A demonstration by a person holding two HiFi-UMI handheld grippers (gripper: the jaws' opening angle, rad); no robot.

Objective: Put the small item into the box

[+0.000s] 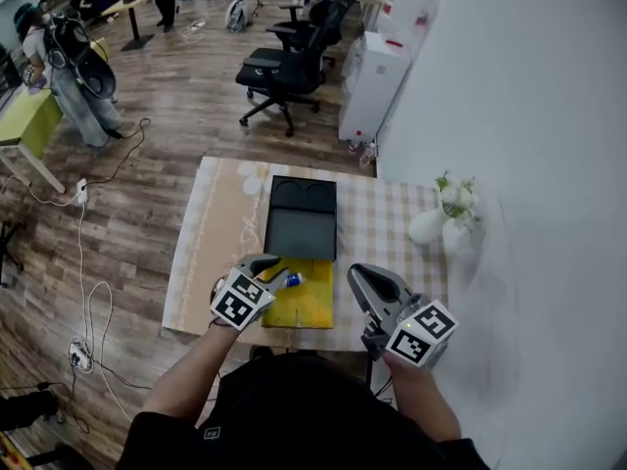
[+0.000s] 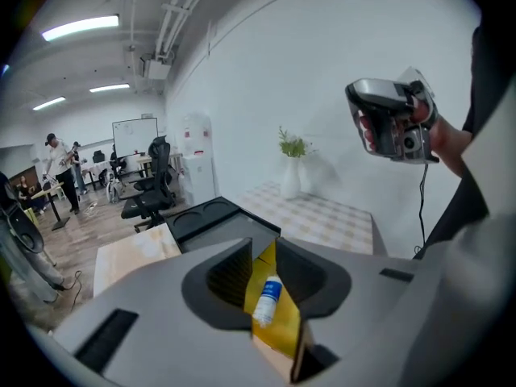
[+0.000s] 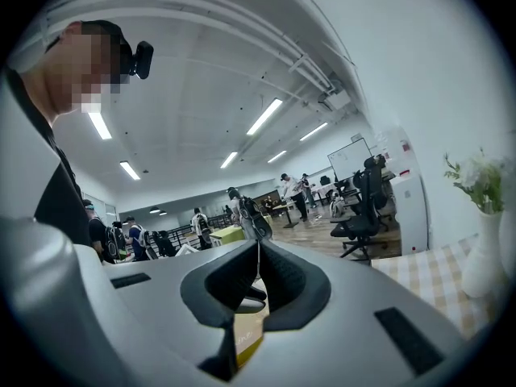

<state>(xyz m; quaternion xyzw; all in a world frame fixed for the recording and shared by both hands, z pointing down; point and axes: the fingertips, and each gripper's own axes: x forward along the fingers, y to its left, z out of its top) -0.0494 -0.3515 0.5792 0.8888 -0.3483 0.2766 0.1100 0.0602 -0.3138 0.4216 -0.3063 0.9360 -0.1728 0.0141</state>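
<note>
From where I stand the job looks all but finished. The small white bottle with the blue label (image 1: 291, 281) lies on its side on the floor of the flat yellow cardboard box (image 1: 312, 309), which sits at the near edge of the table with the checked cloth (image 1: 392, 238).

The left gripper (image 1: 274, 274) hangs over the box's near left corner, tilted down. In the left gripper view its jaws stand a little apart. The bottle shows through the gap between them, but it rests down on the yellow bottom with neither pad pressing on it. I judge that it is let go and not gripped.

The right gripper (image 1: 357, 274) is held off to the right of the box and points roughly level across the room. In the right gripper view its jaw tips meet with nothing between them, so it has no part in the placing.

Just beyond the yellow box, touching its far edge, lies a black tray-like panel with two round hollows (image 1: 302, 225). I cannot tell whether it is the box's lid folded back or a separate tray.

Little seems to be left: the left gripper only needs to come clear of the box. If the black panel is a lid, shutting it might follow, though the task does not ask for that.
</note>
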